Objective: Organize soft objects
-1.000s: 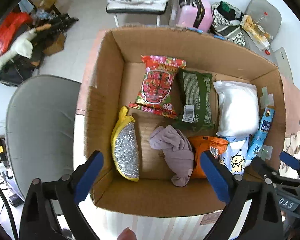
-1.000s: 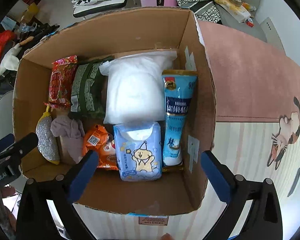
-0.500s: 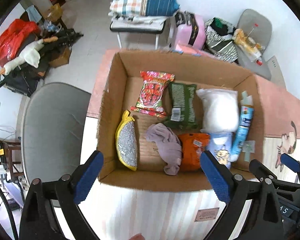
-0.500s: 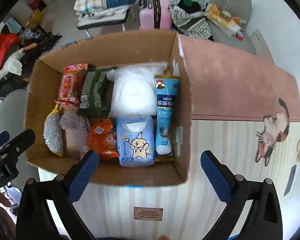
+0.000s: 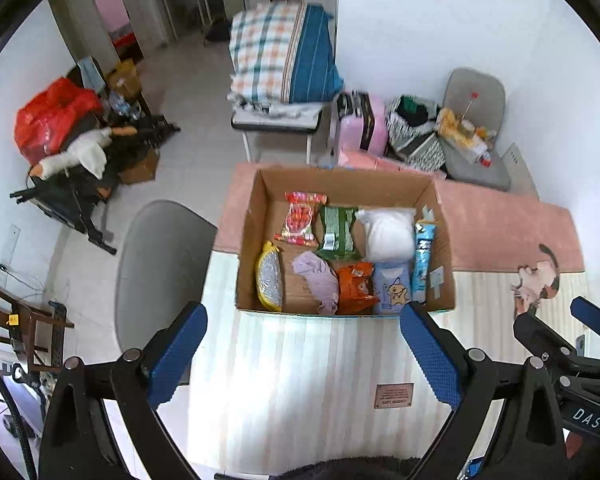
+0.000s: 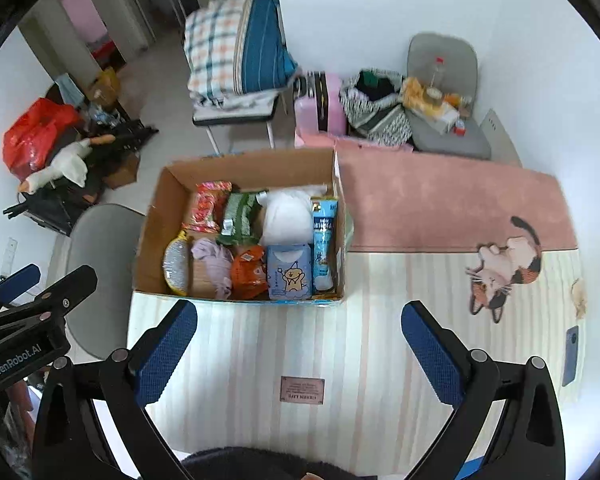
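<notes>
worktop [image 5: 300, 380]: covered by a mat, striped cream on the near part, pink on the far part, with a cat drawing [image 6: 504, 268] at the right. a small brown label plate [image 6: 302, 390] sits on the near stripes; its writing is too small to read.

cardboard box [image 5: 248, 240]: stands open on the worktop, ahead of both grippers and apart from them. it holds all the soft objects in two rows.

far row, left to right: red snack bag [image 5: 300, 220], green packet [image 5: 336, 228], white pillow bag [image 5: 388, 230].

near row, left to right: yellow-edged scouring sponge [image 5: 269, 282], lilac cloth [image 5: 318, 280], orange packet [image 5: 356, 286], blue tissue pack [image 6: 289, 272] printed with a cartoon bear. a light-blue tube pouch [image 6: 324, 240] lies along the right wall of the box; its print is not legible.

left gripper [image 5: 302, 354]: jaws released, spread wide, grasping nothing, touching nothing. the body, seen from the right wrist view, reads "genrobot.ai".

right gripper [image 6: 300, 352]: jaws released, spread wide, empty, held above the striped mat. the body, seen from the left wrist view, shows the letters "das".

phone [image 6: 571, 354]: lies flat near the right edge of the worktop.
</notes>
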The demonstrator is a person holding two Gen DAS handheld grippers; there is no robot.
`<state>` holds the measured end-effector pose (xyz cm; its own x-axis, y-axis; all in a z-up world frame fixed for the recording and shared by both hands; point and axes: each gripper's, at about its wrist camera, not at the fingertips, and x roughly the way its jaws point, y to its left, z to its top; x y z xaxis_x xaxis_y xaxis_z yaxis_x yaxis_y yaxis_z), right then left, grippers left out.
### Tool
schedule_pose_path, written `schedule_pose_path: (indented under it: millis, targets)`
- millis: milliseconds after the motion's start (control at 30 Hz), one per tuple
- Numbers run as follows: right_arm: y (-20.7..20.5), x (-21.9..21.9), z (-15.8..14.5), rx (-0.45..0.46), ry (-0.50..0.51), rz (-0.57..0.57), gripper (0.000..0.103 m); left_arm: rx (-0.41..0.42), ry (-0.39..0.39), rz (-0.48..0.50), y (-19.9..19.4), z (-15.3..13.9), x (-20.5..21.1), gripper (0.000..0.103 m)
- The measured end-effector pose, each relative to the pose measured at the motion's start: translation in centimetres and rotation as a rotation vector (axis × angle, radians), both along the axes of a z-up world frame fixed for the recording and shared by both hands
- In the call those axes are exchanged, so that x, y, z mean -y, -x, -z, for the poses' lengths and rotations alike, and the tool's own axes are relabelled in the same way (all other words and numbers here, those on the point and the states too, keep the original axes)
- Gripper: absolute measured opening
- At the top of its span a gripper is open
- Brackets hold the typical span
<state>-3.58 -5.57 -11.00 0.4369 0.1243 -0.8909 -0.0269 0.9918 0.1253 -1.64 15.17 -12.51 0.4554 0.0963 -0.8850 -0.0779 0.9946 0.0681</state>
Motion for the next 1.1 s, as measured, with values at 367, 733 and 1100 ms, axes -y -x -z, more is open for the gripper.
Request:
schedule_pose_path:
  millis: [367,733,1100]
  targets:
    - [6.6,0.8,-7.5,0.12,-0.007,-0.025,0.103,0.09,0.019,0.021,5.8,-5.8,1.1,0.099]
    - [8.1,1.7,-9.9,0.164,0.031,-0.004,0.103,0.14,0.015,0.01,6.5,-7.4,1.3,0.099]
    - [6.5,1.9,-9.8,0.202,0.099,0.037,0.103,0.151,0.0,-0.009,5.7,-6.6,1.6,0.099]
